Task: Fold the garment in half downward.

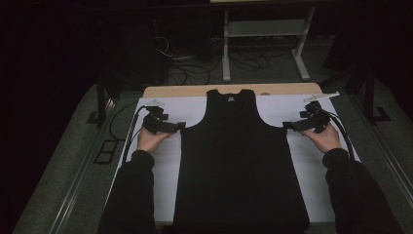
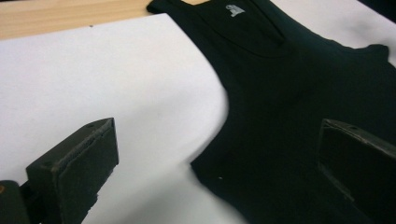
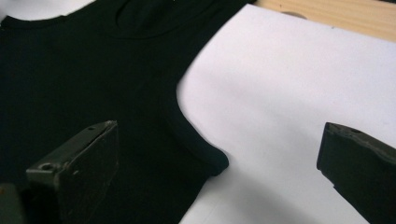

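High view: a black sleeveless fabric tank top (image 1: 241, 161) lies flat on the white sheet (image 1: 311, 180) covering the wooden table (image 1: 195, 90). A small pale neck label (image 2: 235, 10) sits inside its collar, its print too small to read. The left gripper (image 1: 181, 126) and right gripper (image 1: 285, 125), jaws wide apart, flank the armpit corners.

A dim lab: loose floor cables (image 1: 195, 68), a metal frame stand (image 1: 265, 36), white-covered worktable (image 1: 160, 161)
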{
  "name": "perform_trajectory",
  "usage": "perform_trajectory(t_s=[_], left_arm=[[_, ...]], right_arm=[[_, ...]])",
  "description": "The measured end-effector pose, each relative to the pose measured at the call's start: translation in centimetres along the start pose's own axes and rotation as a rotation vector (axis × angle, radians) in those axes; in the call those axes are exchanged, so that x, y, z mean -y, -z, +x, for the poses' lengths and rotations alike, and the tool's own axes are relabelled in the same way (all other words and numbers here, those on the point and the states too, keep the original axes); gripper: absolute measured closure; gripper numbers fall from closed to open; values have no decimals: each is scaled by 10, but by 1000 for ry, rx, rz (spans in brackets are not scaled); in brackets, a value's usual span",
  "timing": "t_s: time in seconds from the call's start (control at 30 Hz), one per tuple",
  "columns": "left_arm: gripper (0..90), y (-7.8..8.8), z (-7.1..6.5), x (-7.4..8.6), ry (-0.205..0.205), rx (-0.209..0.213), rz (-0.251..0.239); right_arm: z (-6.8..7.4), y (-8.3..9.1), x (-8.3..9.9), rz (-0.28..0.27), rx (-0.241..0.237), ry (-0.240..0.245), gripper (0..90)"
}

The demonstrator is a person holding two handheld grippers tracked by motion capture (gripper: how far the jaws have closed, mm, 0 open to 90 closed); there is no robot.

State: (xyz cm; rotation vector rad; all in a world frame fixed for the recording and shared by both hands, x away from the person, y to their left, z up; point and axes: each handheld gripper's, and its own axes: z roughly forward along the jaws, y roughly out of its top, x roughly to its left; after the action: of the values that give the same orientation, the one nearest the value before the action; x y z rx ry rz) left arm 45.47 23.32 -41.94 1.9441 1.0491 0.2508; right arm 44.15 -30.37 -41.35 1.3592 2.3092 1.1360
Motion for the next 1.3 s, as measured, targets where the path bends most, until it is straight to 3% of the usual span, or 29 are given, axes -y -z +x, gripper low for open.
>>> perform_trajectory(t_s=[0.2, 0.83, 0.93, 1.0, 1.3], left_arm=[[0, -4, 2, 1, 24, 14, -20], [0, -27, 9, 13, 77, 25, 83], [42, -27, 9, 13, 82, 37, 90], [62, -28, 8, 13, 76, 41, 97], [174, -31, 2, 14, 54, 36, 119]], right_arm=[[0, -6, 1, 11, 2, -3, 0], [1, -28, 11, 96, -14, -7, 1], [-1, -28, 13, 94, -22, -11, 60], [-3, -27, 15, 96, -22, -25, 158], [-4, -30, 18, 109, -48, -23, 349]])
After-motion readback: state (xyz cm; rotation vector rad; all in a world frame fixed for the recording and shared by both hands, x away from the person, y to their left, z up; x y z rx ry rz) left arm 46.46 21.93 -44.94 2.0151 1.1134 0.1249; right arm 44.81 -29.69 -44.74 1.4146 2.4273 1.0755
